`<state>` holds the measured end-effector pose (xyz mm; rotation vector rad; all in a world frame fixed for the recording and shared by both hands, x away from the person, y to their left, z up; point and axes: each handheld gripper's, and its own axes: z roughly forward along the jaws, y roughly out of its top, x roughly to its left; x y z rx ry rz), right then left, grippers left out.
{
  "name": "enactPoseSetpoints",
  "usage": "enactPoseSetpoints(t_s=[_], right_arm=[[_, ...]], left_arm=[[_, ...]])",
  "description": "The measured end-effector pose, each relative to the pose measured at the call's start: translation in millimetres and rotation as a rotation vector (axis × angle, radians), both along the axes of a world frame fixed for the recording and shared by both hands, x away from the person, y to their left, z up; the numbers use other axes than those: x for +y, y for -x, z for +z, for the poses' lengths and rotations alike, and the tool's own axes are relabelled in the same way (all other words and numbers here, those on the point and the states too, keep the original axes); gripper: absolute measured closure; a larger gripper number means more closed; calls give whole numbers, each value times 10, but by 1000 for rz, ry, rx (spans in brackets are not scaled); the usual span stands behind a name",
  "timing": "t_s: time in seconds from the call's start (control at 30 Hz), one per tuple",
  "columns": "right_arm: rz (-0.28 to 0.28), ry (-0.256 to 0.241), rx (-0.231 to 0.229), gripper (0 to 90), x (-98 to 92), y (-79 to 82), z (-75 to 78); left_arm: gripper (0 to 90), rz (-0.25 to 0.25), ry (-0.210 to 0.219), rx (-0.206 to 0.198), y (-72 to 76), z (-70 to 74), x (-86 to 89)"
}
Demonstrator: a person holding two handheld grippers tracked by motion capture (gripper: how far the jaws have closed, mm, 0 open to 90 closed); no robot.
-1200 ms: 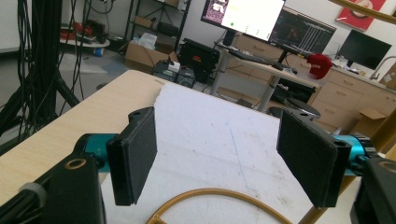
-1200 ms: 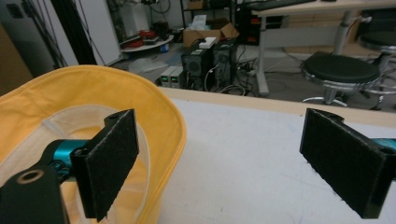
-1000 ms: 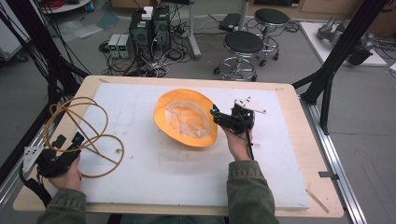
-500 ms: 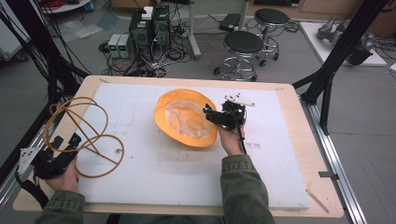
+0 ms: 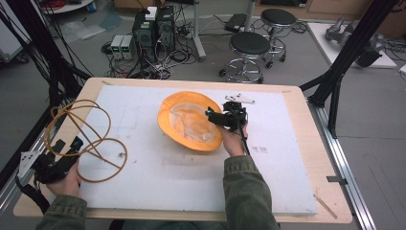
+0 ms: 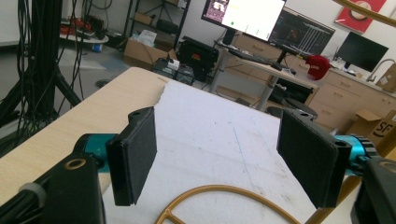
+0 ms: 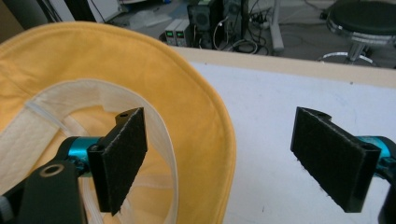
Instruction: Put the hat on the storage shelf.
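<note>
Where the high view blurs them, right tongs [image 7: 219, 158] gape astride the hat brim [image 7: 212, 121]; left tongs [image 6: 224, 163] gape too.

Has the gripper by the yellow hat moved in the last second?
Yes. The right gripper has swung left over the yellow hat, jaws straddling its brim.

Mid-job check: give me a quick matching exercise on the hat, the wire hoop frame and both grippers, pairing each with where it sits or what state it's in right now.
Things:
1. yellow hat
2. wire hoop frame
3. left gripper
4. right gripper

Places or states:
A. open, jaws astride the hat's brim
B. upside down, middle of the white mat
C. open, above a curved wire
D. left side of the mat, partly over the wood

Pairs: 1-B, 2-D, 3-C, 4-A
</note>
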<state>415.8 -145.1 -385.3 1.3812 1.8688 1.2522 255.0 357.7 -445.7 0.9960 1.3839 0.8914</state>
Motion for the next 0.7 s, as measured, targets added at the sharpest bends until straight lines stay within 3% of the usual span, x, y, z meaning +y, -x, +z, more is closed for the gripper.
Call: enactPoseSetpoints(t_s=[0.3, 0.43, 0.47, 0.53, 0.57, 0.63, 0.7], right_arm=[[7, -20, 52, 305, -68, -61, -54], [54, -39, 107, 514, -94, -85, -89], [96, -43, 126, 640, -92, -93, -103], [104, -32, 129, 688, -77, -86, -103], [89, -33, 117, 801, -66, -67, -84], [82, -55, 101, 844, -70, -56, -64], [79, -38, 84, 854, -47, -39, -51]], left_arm=[[288, 0, 0, 0, -3, -3, 10], [289, 1, 4, -1, -9, -5, 13], [288, 2, 5, 0, -10, -6, 14], [288, 2, 5, 1, -11, -7, 18], [289, 3, 7, 1, -10, -8, 18], [289, 3, 7, 1, -8, -7, 20], [289, -1, 10, -1, -4, -7, 23]])
